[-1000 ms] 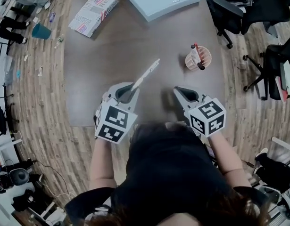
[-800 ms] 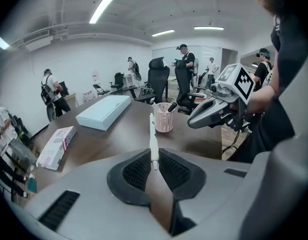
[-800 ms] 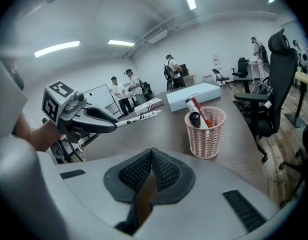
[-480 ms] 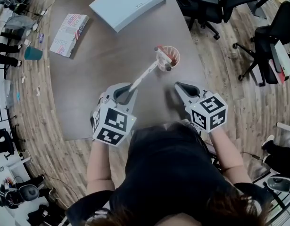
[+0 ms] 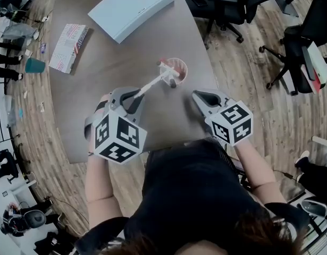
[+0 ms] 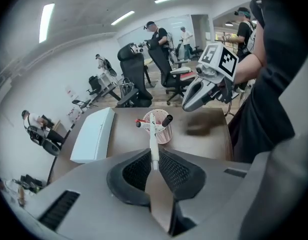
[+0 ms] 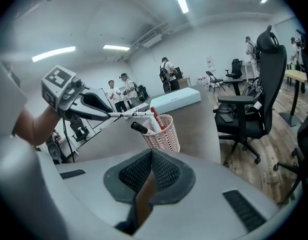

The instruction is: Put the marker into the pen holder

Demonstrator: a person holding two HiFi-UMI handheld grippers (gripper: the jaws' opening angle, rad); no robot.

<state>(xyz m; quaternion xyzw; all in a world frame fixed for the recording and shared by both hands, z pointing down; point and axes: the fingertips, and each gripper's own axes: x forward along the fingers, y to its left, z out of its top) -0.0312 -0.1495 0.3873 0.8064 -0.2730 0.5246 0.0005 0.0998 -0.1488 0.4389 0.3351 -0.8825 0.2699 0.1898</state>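
Observation:
My left gripper [image 5: 135, 93] is shut on the lower end of a white marker [image 5: 151, 83], which slants up and right. The marker's far tip reaches the rim of the pink mesh pen holder [image 5: 175, 69], which holds a red pen and a black-capped one. In the left gripper view the marker [image 6: 154, 141] stands straight out of the jaws [image 6: 154, 159] over the holder [image 6: 161, 130]. My right gripper [image 5: 199, 95] is shut and empty, near the table's right edge, just short of the holder [image 7: 163, 133]. It sees the left gripper [image 7: 107, 114] with the marker [image 7: 128, 114].
On the brown table [image 5: 115, 62] a pale blue flat box [image 5: 130, 7] lies at the back and a printed booklet [image 5: 67, 40] at the back left. Black office chairs [image 5: 221, 1] stand off the table's right side. People stand far behind.
The left gripper has carried the marker towards the pen holder and rolled, so the marker's tip now reaches the holder's rim. The right gripper has drifted along beside it, still shut.

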